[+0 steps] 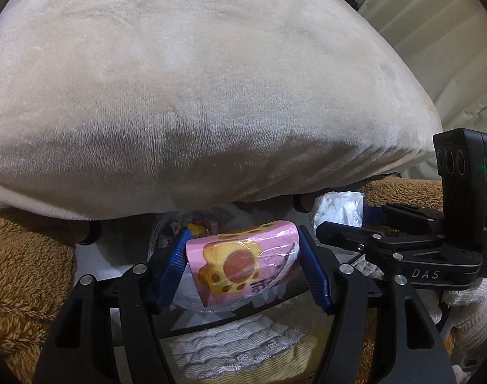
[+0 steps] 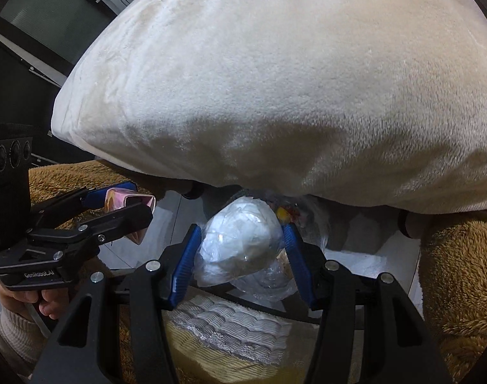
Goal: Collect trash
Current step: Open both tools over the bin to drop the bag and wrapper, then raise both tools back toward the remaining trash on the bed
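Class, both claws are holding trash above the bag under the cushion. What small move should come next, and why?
Probably lower both a little further, then open. The left claw grips the pink packet, the right claw the plastic wad, and the bag with wrappers lies just beneath.

"DAS" marks the right claw (image 1: pixel 331 224); "GenRobot.AI" the left claw (image 2: pixel 121 200).

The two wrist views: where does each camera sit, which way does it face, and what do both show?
Left wrist: sits on the left gripper, faces downward past a pink wrapper; right gripper at right.
Right wrist: sits on the right gripper, faces downward past a white plastic wad; left gripper and hand at left.
Shared: cream cushion, brown fleece, both grippers.
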Tool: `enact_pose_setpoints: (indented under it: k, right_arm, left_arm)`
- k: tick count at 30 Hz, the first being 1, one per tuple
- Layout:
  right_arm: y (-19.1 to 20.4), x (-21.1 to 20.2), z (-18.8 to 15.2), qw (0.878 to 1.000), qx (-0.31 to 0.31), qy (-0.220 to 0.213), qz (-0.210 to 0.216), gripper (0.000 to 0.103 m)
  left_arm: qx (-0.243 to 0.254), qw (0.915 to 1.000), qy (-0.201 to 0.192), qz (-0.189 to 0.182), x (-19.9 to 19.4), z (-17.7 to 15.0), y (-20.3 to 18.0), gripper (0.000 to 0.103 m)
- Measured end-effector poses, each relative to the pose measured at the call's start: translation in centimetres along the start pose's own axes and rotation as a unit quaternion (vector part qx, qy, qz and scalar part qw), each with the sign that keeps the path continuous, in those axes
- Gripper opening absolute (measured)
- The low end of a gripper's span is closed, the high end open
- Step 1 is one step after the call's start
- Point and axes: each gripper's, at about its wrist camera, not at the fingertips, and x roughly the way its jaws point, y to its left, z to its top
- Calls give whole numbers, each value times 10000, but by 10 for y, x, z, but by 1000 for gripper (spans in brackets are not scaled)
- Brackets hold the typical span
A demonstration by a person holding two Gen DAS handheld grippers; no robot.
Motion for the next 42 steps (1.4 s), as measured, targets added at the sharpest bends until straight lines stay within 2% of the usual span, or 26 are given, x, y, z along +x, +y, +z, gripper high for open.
enact_pose_setpoints:
  k: [6, 14, 22, 27, 28, 29, 42]
  right_arm:
    - [-6, 18, 2, 9986, 310, 438, -39, 54]
    - [-19, 28, 0, 9944, 710, 771, 104, 54]
    - [-28, 31, 0, 9920, 834, 940, 129, 55]
    - [-28, 31, 2, 9919, 883, 891, 213, 57]
    - [-28, 31, 3, 9919, 901, 860, 250, 64]
    - [-29, 29, 3, 9921, 918, 818, 244, 66]
    - [-28, 16, 7, 9938, 912, 553, 301, 66]
  left_arm:
    - [-190, 9990, 397, 93, 16, -2, 7, 65]
    - [-228, 9955, 884, 236, 33, -8, 12, 65]
    - [-146, 9920, 1216, 292, 45, -16, 10, 65]
    - [-40, 9905, 1347, 289, 49, -17, 8, 70]
    - [2, 9902, 1358, 326, 50, -17, 7, 76]
    - [28, 9902, 1347, 370, 50, -17, 6, 83]
    - [54, 9939, 1009, 431, 37, -10, 6, 85]
